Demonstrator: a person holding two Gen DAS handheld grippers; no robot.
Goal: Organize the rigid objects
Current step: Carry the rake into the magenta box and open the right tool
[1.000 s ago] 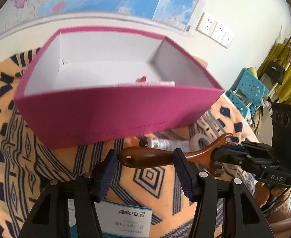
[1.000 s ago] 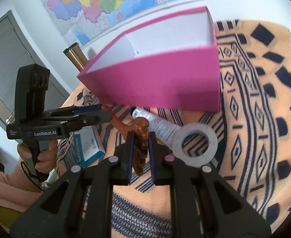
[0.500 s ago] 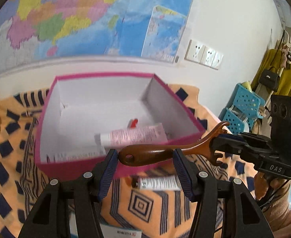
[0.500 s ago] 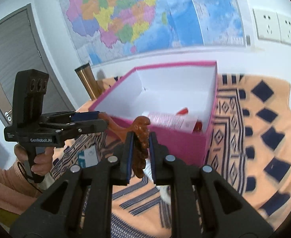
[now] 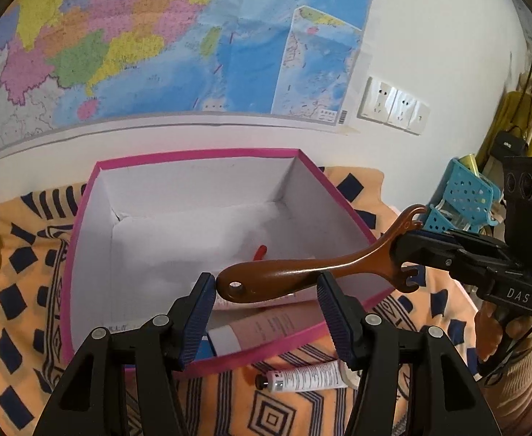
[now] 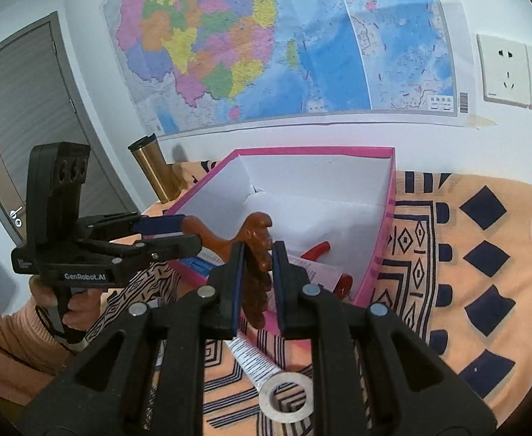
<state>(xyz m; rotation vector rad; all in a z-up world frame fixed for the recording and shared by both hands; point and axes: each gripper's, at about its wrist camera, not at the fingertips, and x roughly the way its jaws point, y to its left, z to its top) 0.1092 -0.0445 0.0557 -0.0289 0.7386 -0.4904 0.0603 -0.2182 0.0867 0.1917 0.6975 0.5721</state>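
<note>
— Right wrist view: my right gripper pinches the brown comb's toothed head; where's the handle?

— Lying across my left gripper, whether gripped I can't tell; it hangs over the pink box's near rim, open room inside.

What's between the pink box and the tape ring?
A white tube lies on the cloth between pink box and tape ring; right wrist view shows it.

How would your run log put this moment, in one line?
right gripper: shut on back scratcher | left gripper: jaws around its handle, grip unclear | scratcher: in air, not in pink box
</note>
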